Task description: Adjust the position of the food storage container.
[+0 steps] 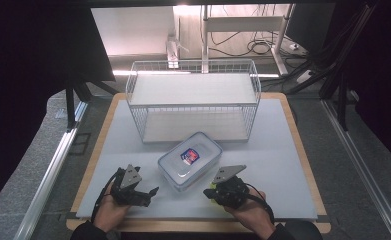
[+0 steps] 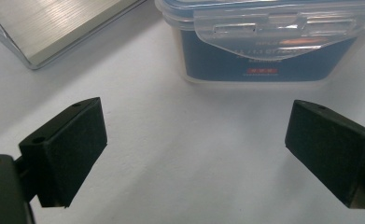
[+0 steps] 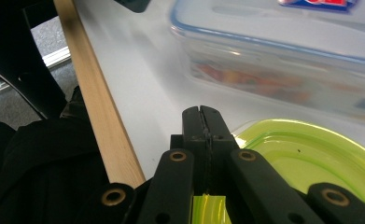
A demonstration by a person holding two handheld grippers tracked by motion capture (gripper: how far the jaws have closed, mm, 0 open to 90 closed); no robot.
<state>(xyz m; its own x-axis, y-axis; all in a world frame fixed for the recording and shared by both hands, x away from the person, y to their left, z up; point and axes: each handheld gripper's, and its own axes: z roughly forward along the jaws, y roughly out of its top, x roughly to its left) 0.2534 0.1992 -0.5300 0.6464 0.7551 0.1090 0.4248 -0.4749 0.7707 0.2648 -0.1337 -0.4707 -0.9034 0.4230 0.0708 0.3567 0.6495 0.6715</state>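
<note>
wire basket (image 1: 193,102): empty, far side | white mat (image 1: 283,165) | wooden tabletop (image 1: 305,165)

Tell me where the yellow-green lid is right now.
The yellow-green lid is clamped in the right gripper at the table's near edge, just right of the clear lidded container.

My left gripper (image 1: 150,191) rests low near the table's near edge, left of centre, jaws spread wide with nothing between them, my hand (image 1: 114,210) behind it. My right gripper (image 1: 212,191) sits near the same edge, right of centre, jaws pressed fully together, pointing leftward.
</note>
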